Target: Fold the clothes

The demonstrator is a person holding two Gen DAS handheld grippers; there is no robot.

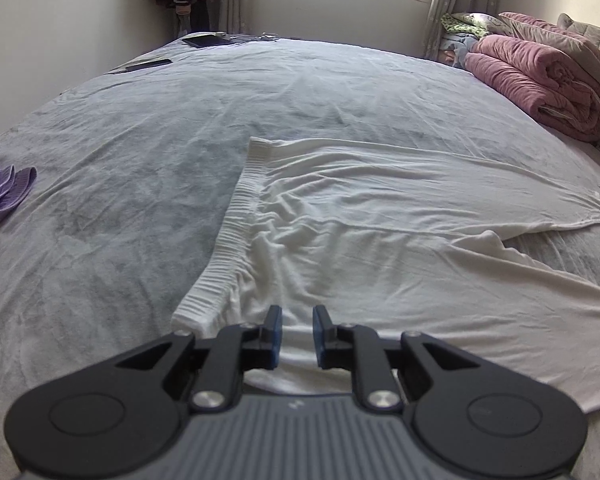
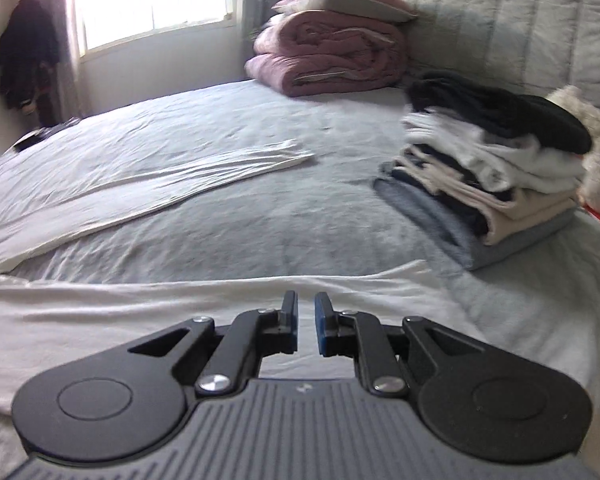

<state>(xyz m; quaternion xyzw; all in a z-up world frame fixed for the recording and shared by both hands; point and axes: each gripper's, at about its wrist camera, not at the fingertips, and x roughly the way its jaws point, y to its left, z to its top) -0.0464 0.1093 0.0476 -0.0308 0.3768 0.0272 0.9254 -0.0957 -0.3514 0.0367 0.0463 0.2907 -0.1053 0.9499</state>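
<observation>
White long johns (image 1: pixel 340 216) spread flat on bed (image 1: pixel 140 140), legs apart, unfolded. Left gripper (image 1: pixel 297 332) and right gripper (image 2: pixel 306 320): jaws slightly apart, empty. Folded stack (image 2: pixel 488 168) done; purple garment (image 1: pixel 4 188) waiting.

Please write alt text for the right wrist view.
The right tool, slightly open and empty, hovers over white trousers spread on a grey bed. A stack of folded clothes sits to the right.

No word, number or brand can be read anywhere in either view. A small pale mark sits on each claw's ribbed grey housing (image 1: pixel 296 406), too small to make out.
</observation>
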